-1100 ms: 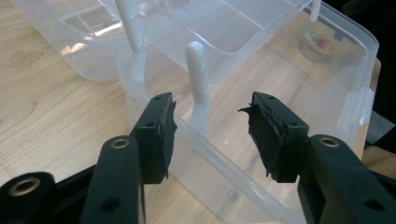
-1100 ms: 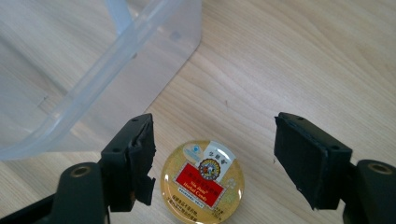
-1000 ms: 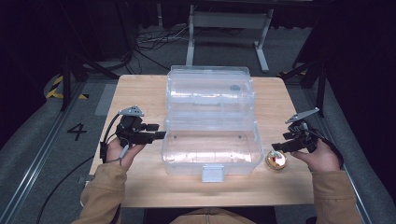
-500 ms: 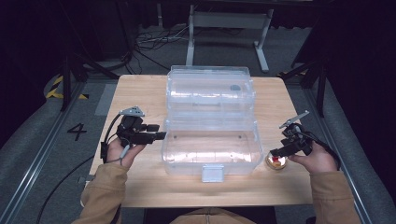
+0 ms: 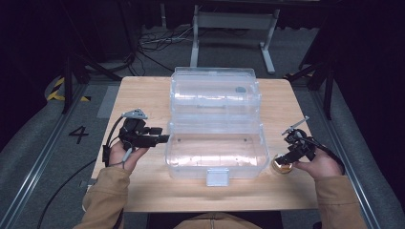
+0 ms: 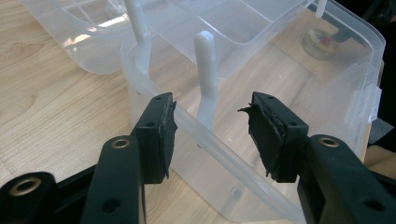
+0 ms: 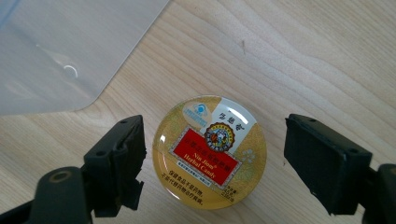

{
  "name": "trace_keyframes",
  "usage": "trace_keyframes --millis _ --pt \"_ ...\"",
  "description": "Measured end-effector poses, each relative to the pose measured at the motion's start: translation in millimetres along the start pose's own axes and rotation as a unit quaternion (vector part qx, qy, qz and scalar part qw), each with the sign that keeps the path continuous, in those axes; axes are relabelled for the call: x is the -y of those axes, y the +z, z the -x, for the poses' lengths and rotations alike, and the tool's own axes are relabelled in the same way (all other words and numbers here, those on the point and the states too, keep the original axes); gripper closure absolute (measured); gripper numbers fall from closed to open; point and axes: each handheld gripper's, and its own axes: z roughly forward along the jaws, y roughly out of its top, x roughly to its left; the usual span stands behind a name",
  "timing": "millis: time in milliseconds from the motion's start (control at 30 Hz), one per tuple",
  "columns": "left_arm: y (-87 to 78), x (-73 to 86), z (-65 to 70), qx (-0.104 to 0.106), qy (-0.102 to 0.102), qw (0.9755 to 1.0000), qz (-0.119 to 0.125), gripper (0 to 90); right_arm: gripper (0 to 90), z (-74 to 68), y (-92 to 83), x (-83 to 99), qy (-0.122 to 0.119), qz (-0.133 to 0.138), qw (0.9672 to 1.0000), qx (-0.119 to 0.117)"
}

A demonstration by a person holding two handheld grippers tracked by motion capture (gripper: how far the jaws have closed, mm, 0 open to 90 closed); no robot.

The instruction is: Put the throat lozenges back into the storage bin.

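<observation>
A clear plastic box (image 5: pixel 215 151) stands open mid-table, its lid (image 5: pixel 215 90) folded back. My left gripper (image 5: pixel 164 139) sits at the box's left wall, and in the left gripper view my left gripper (image 6: pixel 210 128) is open with the box's rim (image 6: pixel 212 142) running between the pads untouched. A round gold candy tin (image 5: pixel 281 166) lies on the table right of the box. My right gripper (image 5: pixel 284 160) points down over it. In the right gripper view my right gripper (image 7: pixel 217 142) has just been opening, with the tin (image 7: pixel 210 151) between the pads and a gap on each side.
The wooden table (image 5: pixel 143 95) carries the box in its middle. A white handle post (image 6: pixel 205 70) rises inside the box's near wall. A small grey disc (image 5: pixel 240 88) rests in the lid. Dark floor, cables and a metal stand lie beyond the far edge.
My right gripper has sunk toward the tin and tipped down over it. The left gripper and the box have not moved.
</observation>
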Motion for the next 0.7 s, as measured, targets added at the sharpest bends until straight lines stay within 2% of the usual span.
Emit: trace_keyframes --millis 400,700 --pt "1.2 0.7 -1.1 0.001 -0.001 1.0000 -0.003 51.0 16.9 -1.8 11.1 -0.6 -0.007 -0.037 0.9992 0.008" --pt "1.7 1.1 -2.2 0.001 -0.001 1.0000 -0.003 51.1 12.8 -1.8 20.5 -0.4 -0.018 -0.062 0.9979 0.001"
